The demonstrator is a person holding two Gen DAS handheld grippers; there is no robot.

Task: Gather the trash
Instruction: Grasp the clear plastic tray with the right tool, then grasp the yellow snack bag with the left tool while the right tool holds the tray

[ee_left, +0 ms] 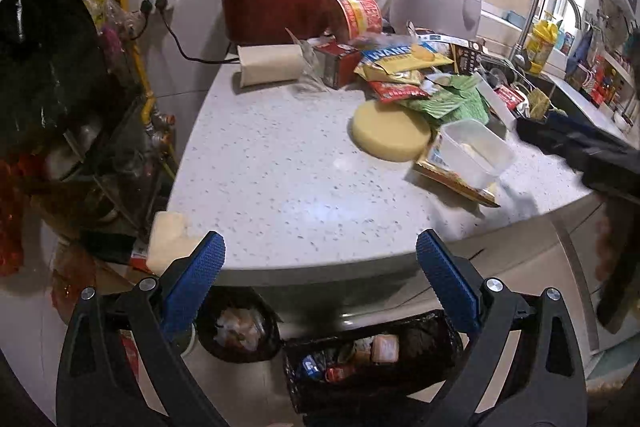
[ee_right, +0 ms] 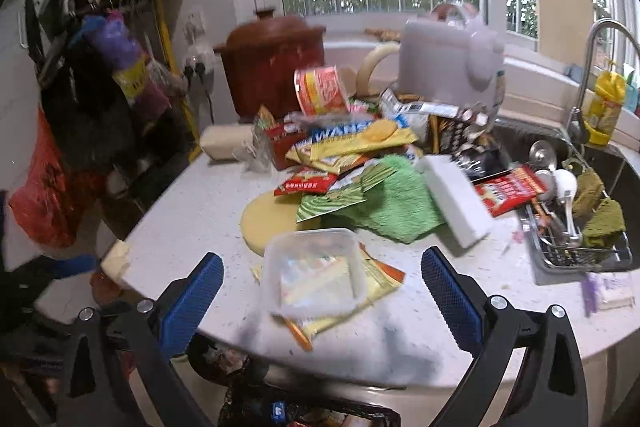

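Both the left gripper [ee_left: 320,255] and right gripper [ee_right: 322,277] gape empty; the blurred clear tub [ee_right: 316,277] hides wrappers

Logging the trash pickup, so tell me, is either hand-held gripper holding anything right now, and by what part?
Nothing is held. The left hand-held gripper and the right hand-held gripper are both open and empty.

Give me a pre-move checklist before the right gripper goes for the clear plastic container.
1. Right gripper jaws open and empty: ok.
2. Clear plastic container lies between the jaws' line of approach: ok.
3. Container free of clutter: not ok, it sits on a yellow-orange wrapper that may drag along.
4. Container's contents: cannot tell, the view is blurred.
5. Black-lined trash bin is open below the counter edge: ok.
6. Left gripper open and out of the way: ok.
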